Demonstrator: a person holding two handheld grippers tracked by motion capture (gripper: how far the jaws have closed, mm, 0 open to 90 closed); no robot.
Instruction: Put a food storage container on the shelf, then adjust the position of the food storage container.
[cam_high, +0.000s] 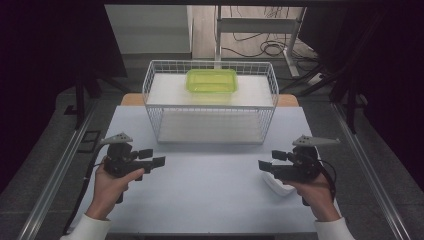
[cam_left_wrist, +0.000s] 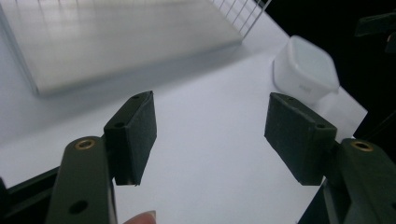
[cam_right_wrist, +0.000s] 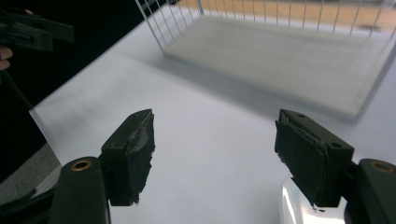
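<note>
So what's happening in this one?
A person holds tongs in each hand over a pale table. Both the left tongs and right tongs are open and hold nothing. A white container sits under the right hand. A green tray rests on top of the wire rack.

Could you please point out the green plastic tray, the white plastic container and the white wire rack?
Green translucent plastic tray (cam_high: 211, 80), high view, its floor.
White square plastic container (cam_left_wrist: 306, 67), left gripper view, its lid.
White wire rack (cam_high: 210, 106), high view, front top rim.
</note>
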